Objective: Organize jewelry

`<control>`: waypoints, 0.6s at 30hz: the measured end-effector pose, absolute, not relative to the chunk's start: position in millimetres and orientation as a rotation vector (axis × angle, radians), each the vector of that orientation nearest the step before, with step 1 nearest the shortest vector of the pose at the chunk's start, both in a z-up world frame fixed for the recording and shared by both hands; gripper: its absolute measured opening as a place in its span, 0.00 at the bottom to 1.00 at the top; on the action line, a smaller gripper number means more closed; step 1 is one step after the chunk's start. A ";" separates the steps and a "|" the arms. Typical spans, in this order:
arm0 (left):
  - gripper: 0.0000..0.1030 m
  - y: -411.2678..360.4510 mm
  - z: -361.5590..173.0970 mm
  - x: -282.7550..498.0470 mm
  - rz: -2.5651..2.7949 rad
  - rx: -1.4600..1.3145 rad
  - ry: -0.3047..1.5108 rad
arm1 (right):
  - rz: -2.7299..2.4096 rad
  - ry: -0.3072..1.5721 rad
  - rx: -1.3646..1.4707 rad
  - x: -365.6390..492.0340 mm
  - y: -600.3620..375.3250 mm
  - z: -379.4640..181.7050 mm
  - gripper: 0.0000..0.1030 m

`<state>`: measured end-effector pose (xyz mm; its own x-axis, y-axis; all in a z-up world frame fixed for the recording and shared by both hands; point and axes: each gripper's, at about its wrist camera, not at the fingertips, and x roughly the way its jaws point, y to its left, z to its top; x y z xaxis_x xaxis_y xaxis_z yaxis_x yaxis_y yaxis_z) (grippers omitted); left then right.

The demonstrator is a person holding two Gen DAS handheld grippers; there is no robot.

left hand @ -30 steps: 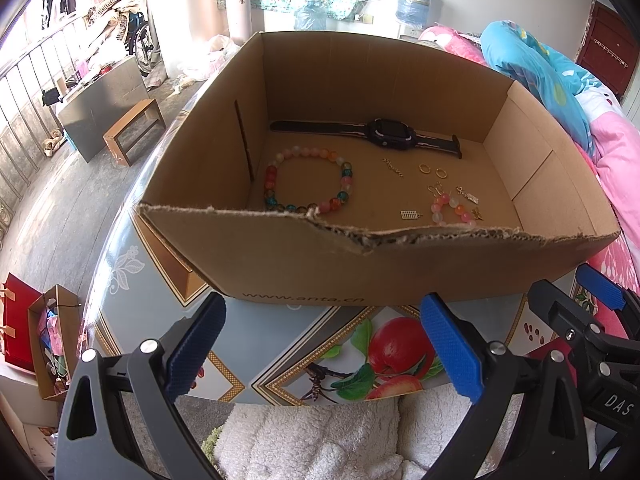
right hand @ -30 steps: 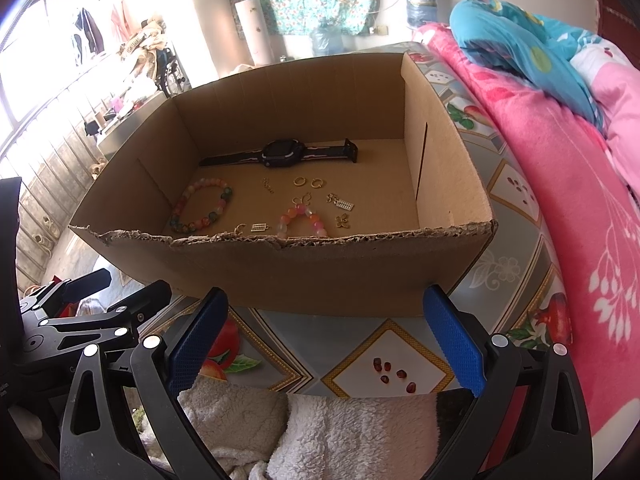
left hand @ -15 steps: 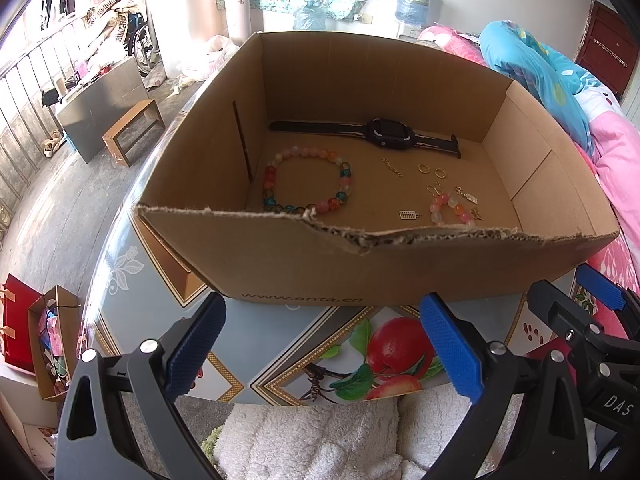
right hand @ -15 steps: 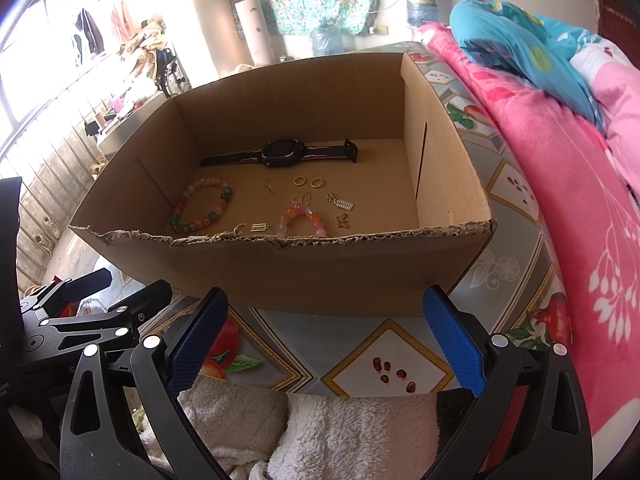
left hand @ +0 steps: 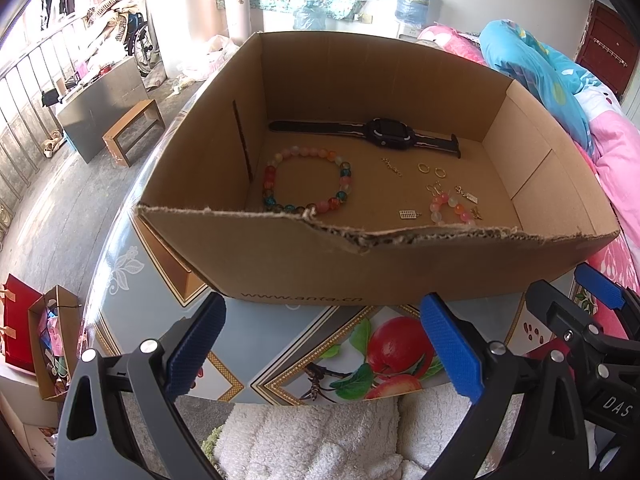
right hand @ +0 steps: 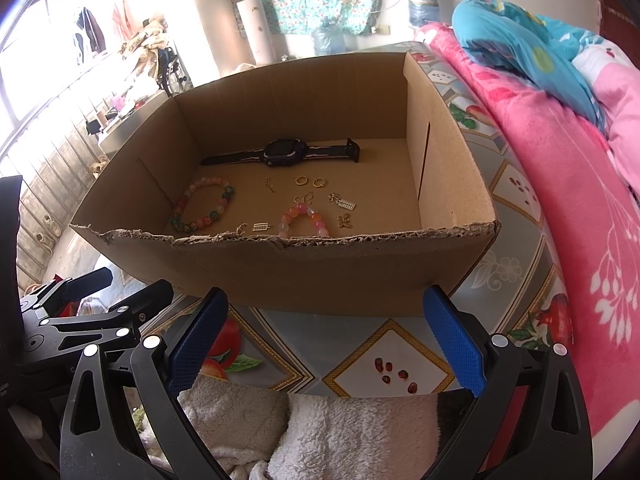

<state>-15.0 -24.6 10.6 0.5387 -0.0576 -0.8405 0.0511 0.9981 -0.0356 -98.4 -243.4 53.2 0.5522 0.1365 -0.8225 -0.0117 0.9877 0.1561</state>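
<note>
An open cardboard box (left hand: 400,264) (right hand: 320,268) stands on the patterned table. Inside lie a black watch (left hand: 390,134) (right hand: 286,153), a large multicoloured bead bracelet (left hand: 306,180) (right hand: 202,210), a small pink bead bracelet (left hand: 450,208) (right hand: 302,220), two gold rings (left hand: 431,169) (right hand: 309,180) and several small gold charms (left hand: 410,213) (right hand: 344,203). My left gripper (left hand: 322,352) is open and empty in front of the box. My right gripper (right hand: 326,344) is open and empty, also in front of the box, to the right of the left one.
A white fleece cloth (left hand: 312,440) (right hand: 320,432) lies at the table's near edge under both grippers. Pink and blue bedding (right hand: 560,160) lies to the right. On the floor to the left are a small wooden stool (left hand: 134,132) and a box of clutter (left hand: 52,344).
</note>
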 end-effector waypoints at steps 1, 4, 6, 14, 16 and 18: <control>0.93 -24.6 10.6 -15.1 -0.065 -0.006 1.000 | 0.088 0.983 0.138 -97.8 -243.4 53.3 0.91; 0.93 -24.5 10.5 -15.3 -0.065 -0.007 1.000 | 0.087 0.983 0.139 -98.4 -243.2 53.3 0.91; 0.93 -24.9 10.5 -15.0 -0.064 -0.007 1.000 | 0.087 0.983 0.138 -97.5 -243.4 53.6 0.91; 0.93 -25.1 10.3 -14.9 -0.065 -0.007 1.002 | 0.090 0.984 0.137 -97.4 -244.4 53.6 0.91; 0.93 -25.1 9.8 -15.2 -0.066 -0.006 1.002 | 0.090 0.984 0.137 -97.9 -244.2 53.6 0.91; 0.93 -25.3 9.8 -15.0 -0.065 -0.007 1.002 | 0.088 0.985 0.136 -97.1 -244.4 53.5 0.91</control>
<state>-15.0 -25.3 9.8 0.5368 -0.0582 -0.8417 0.0518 0.9980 -0.0360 -97.1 -244.4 53.5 0.5504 0.1360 -0.8238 -0.0125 0.9879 0.1547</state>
